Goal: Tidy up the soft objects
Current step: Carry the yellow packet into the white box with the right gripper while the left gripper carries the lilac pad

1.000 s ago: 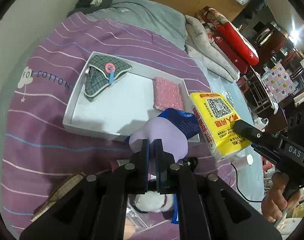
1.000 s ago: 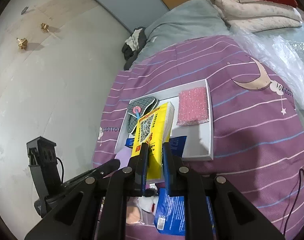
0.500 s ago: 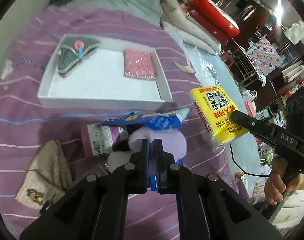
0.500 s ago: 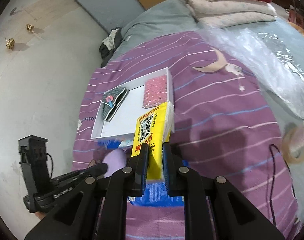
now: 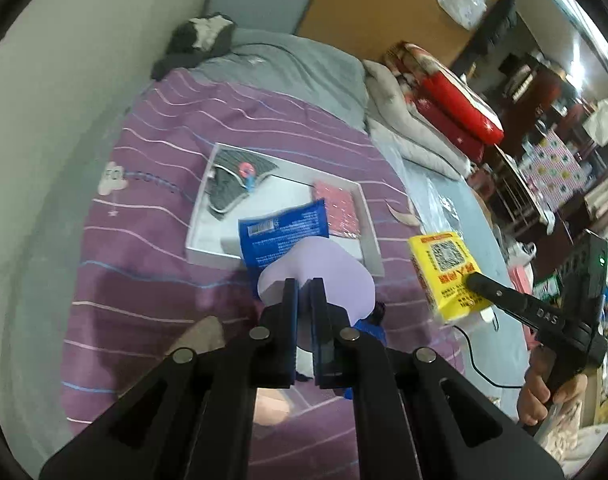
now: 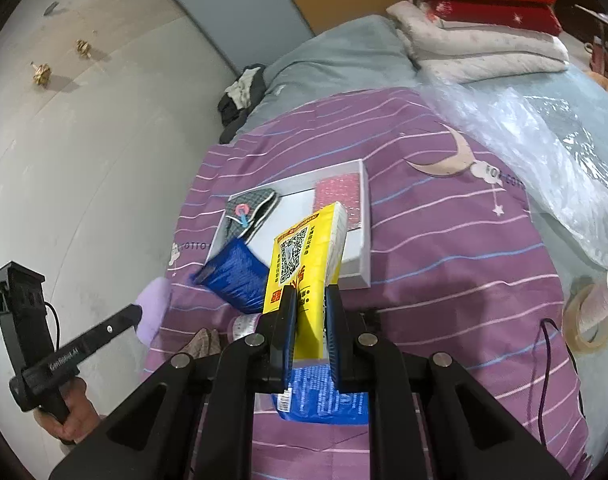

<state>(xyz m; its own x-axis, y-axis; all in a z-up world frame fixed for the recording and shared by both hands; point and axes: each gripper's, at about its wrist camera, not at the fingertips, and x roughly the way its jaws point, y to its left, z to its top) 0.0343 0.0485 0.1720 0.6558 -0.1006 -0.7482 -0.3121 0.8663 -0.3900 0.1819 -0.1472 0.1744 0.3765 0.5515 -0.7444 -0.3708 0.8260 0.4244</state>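
Left tongs [image 5: 303, 292] clamped on a lilac pad [image 5: 315, 272], held above the purple bedspread [image 5: 152, 248] near the tray's front edge. Right tongs [image 6: 308, 300] clamped on a yellow pack [image 6: 304, 256], lifted above the bedspread, just short of the tray's [image 6: 357, 264] front right corner.

Tray [image 5: 369, 236]: white, shallow, lying flat on the bedspread. Inside: grey checked pouch [image 5: 234, 184] at far left, pink sponge [image 5: 337, 212] at far right, floor between them bare.

A blue packet [image 5: 284, 236] overlaps the tray's near edge, in line between left tongs and tray; whether it rests on the rim or is lifted with the pad, cannot tell. A 2nd blue packet [image 6: 323, 396] lies flat on the bedspread beneath the right tongs.

Around: beige checked cloth [image 5: 202, 334] at left front, folded quilts [image 6: 479, 20] stacked at the bed's far end, clear plastic sheet [image 6: 543, 152] to the right, tape roll [image 6: 587, 320] at right edge.

Hands grip both handles from below; both tools point toward the tray.
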